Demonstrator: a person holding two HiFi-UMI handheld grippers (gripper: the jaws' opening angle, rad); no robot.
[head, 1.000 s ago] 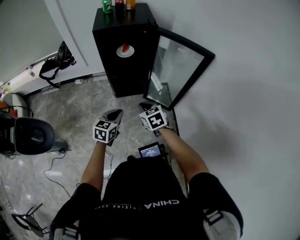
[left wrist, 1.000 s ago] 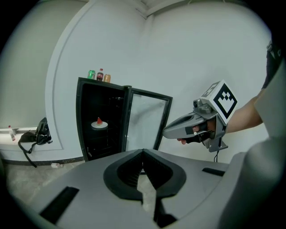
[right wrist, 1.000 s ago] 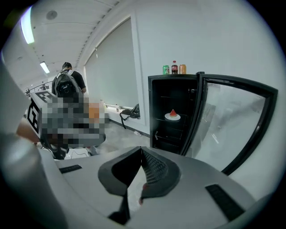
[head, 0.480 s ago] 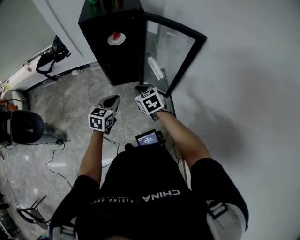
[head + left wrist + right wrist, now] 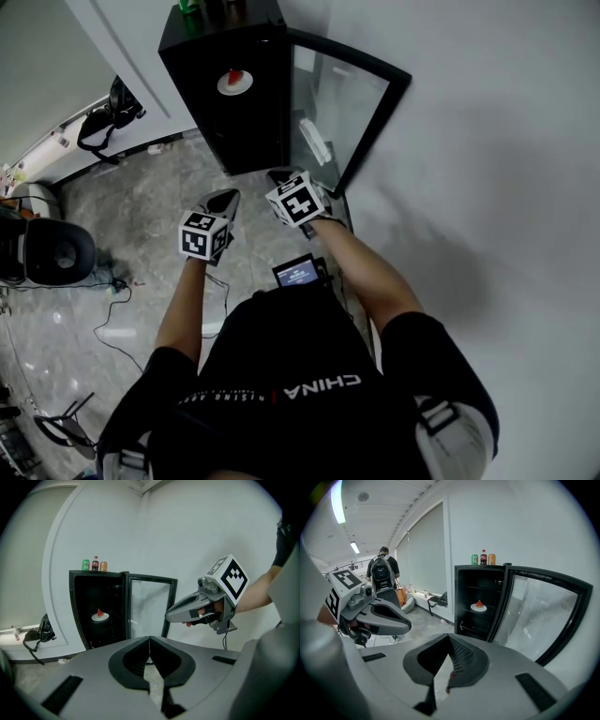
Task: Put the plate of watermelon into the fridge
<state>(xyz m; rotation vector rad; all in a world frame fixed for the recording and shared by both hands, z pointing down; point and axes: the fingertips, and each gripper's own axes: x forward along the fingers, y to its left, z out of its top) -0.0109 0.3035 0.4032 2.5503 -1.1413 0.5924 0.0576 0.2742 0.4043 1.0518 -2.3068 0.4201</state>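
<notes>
Floor: grey marbled stone (image 5: 141, 216) spread out from the foot of the fridge (image 5: 239, 103), with a white wall (image 5: 487, 141) rising behind the fridge and to its right in the head view.
Fridge: black and low, it stood upright against the wall with its inside open to view.
Door: the glass door (image 5: 342, 103) was swung wide open on the fridge's right side, hinged at the front corner.
Plate of watermelon: the plate of watermelon (image 5: 234, 81), a white plate bearing one red wedge, sat on a shelf inside the fridge, in the upper part of the compartment.
Top of the fridge: a green can (image 5: 86, 564), a dark bottle (image 5: 95, 563) and an orange can (image 5: 103, 566) stood in a row.
Left gripper: the left gripper (image 5: 225, 200) was held in front of the fridge, well apart from it, its jaws pressed together with nothing between them.
Right gripper: the right gripper (image 5: 279, 176) was in front of the fridge near the lower edge of the open door, its jaws likewise closed tight and empty.
Bag: a black bag (image 5: 112, 117) lay to the fridge's left, by the wall.
Bystander: a person with a dark backpack (image 5: 382, 576) stood well to the fridge's left, back turned.
</notes>
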